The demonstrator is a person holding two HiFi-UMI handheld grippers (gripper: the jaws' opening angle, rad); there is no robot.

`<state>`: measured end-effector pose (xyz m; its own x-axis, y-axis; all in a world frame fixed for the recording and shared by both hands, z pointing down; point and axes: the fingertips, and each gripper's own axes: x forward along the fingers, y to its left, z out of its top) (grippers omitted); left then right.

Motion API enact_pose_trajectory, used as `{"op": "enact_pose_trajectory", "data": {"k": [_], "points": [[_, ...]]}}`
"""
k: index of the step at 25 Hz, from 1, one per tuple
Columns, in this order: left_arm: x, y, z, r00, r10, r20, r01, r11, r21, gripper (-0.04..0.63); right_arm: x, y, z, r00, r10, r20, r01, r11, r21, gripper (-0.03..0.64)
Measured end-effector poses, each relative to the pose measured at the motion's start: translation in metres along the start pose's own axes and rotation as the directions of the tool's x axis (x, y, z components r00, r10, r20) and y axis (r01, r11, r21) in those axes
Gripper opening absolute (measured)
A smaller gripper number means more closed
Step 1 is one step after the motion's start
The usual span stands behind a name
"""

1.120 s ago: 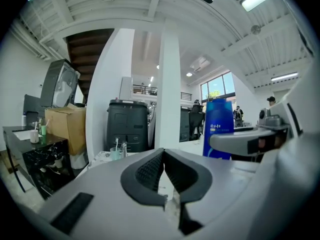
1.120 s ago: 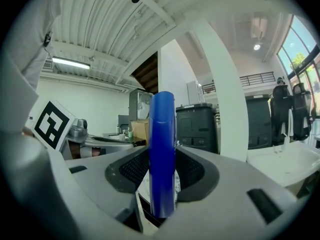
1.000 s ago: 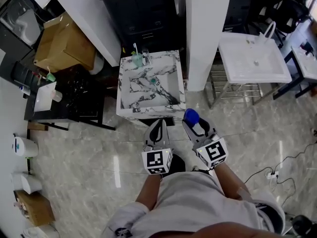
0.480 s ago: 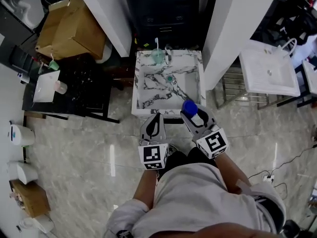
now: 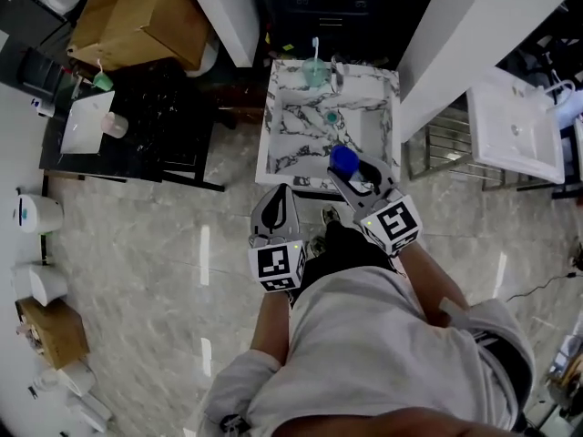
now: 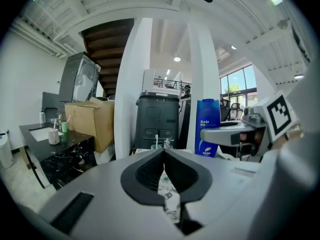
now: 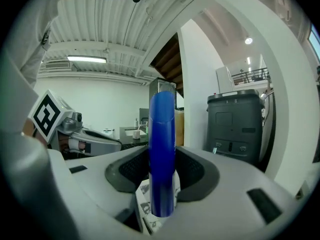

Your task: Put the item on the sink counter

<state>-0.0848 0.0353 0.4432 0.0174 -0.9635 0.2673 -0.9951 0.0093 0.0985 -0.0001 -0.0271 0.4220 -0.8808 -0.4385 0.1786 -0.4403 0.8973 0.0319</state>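
Right jaws: clamped on the blue bottle (image 7: 162, 149), which is held upright between the pads.
Right gripper (image 5: 358, 177): seen over the front part of the marble sink (image 5: 290, 144).
Bottle place: carried above the front of the marble sink, not set down on it.
Left jaws: pressed together, nothing held.
Left gripper (image 5: 277, 215): held just in front of the marble sink, over the floor (image 5: 182, 271).
Green cup (image 5: 314, 73): stood at the back of the marble sink, with a toothbrush (image 5: 316, 45) in it.
Black table (image 5: 164, 126): placed left of the marble sink.
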Motion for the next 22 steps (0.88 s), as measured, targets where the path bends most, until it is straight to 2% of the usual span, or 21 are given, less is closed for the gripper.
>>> {"op": "enact_pose_trajectory", "data": {"k": [6,12,22], "points": [[0.033,0.017,0.015,1.0,0.015,0.009,-0.015,1.0,0.0,0.011,0.037,-0.012,0.006,0.998,0.066,0.008,-0.065,0.997,-0.034,0.153],[0.079,0.023,0.027,1.0,0.016,-0.008,-0.016,1.0,-0.004,0.011,0.067,-0.038,0.002,0.993,0.112,0.021,-0.112,0.994,0.013,0.153],[0.134,0.033,0.034,0.999,-0.021,-0.043,0.022,1.0,0.017,0.011,0.107,-0.078,-0.007,0.994,0.11,0.01,-0.11,0.993,0.046,0.154]]}}
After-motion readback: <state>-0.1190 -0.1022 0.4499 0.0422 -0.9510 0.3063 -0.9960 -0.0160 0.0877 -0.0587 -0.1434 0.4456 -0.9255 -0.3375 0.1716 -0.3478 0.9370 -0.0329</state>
